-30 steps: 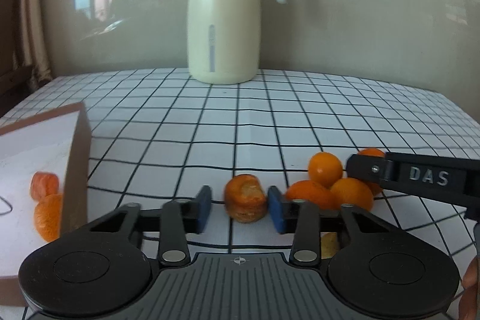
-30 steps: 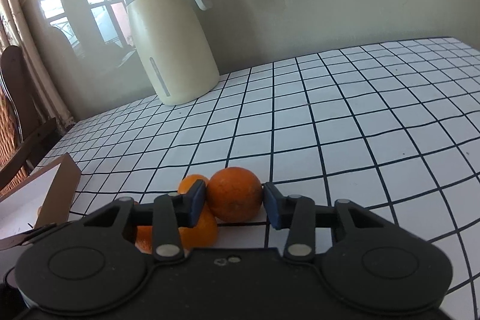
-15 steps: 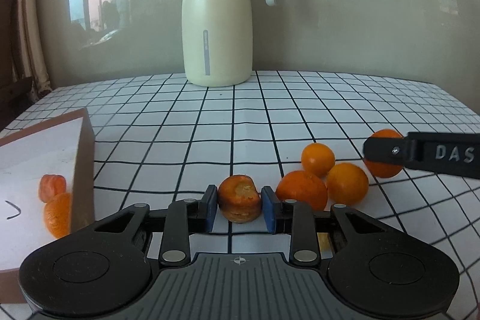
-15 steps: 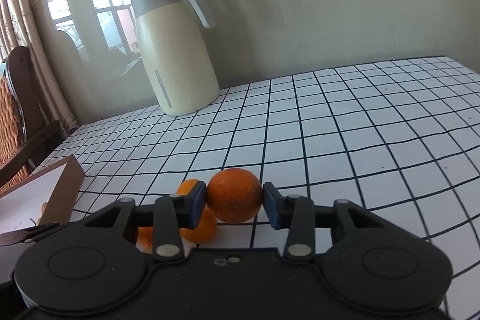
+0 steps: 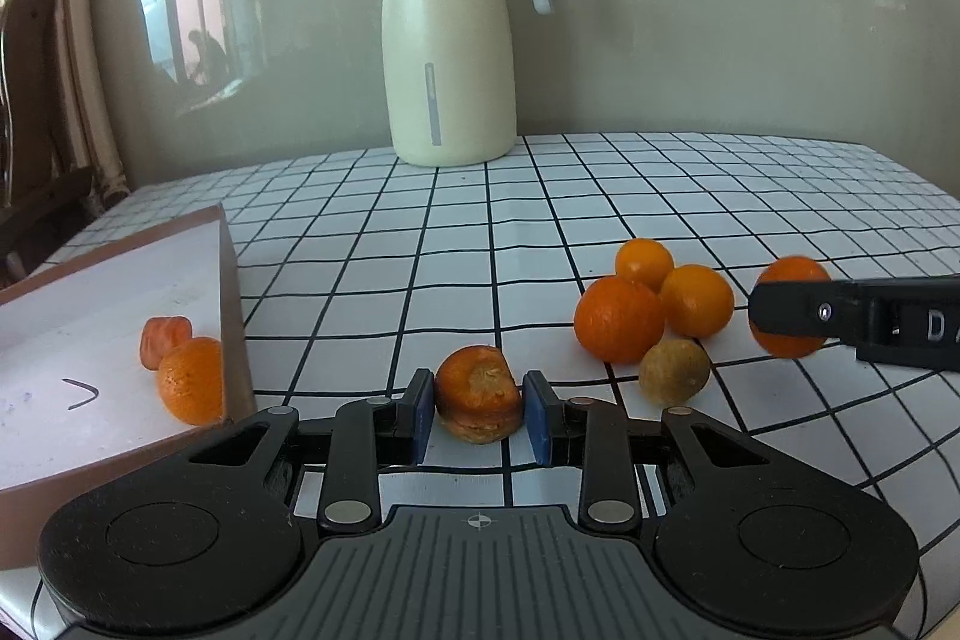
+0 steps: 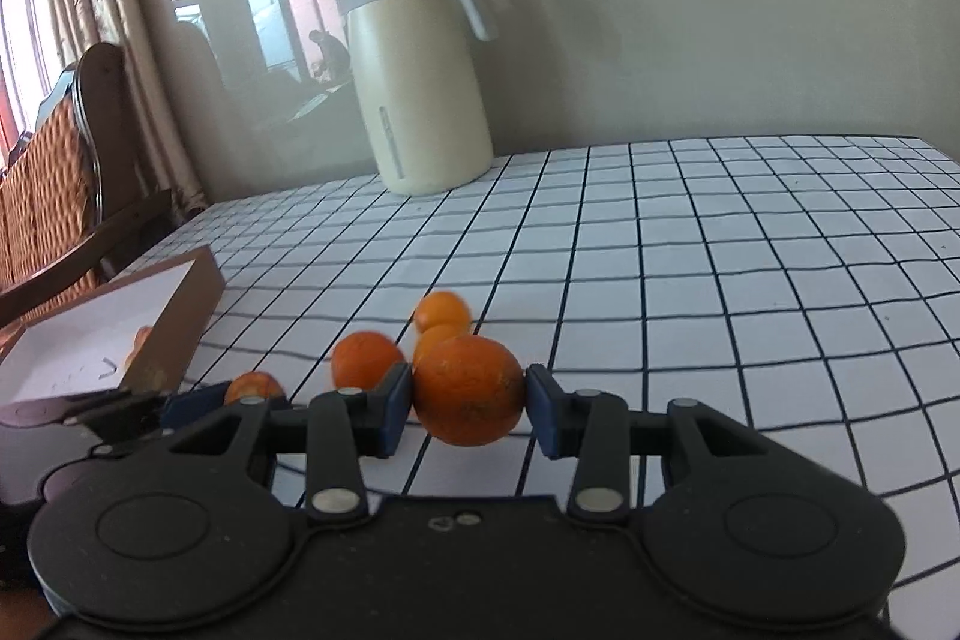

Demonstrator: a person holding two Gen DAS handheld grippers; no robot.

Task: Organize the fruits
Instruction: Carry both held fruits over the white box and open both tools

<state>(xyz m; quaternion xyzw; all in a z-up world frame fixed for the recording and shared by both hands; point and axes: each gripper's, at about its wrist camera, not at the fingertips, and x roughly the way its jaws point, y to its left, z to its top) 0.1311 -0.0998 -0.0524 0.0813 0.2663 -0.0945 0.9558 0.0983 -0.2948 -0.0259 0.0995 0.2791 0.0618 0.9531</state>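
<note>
My left gripper (image 5: pixel 479 415) is shut on a flattened, damaged orange (image 5: pixel 478 393), held above the checked tablecloth. My right gripper (image 6: pixel 469 403) is shut on a round orange (image 6: pixel 468 397), lifted above the table; it also shows at the right of the left wrist view (image 5: pixel 789 305). A small pile of oranges (image 5: pixel 619 319) with a brownish fruit (image 5: pixel 673 379) lies on the cloth between the grippers. A brown-rimmed white box (image 5: pixel 231 316) at the left holds an orange (image 5: pixel 190 388) and a flattened piece (image 5: pixel 165 335).
A cream thermos jug (image 5: pixel 450 40) stands at the back of the table (image 5: pixel 660 196) near the wall. A wooden chair (image 6: pixel 66 142) stands beyond the table's left edge. The table's right edge (image 5: pixel 900 166) is in view.
Both grippers have risen with their fruit. The left gripper closed on the damaged orange and lifted it off the cloth. The right gripper kept its orange and swung left towards the box.
</note>
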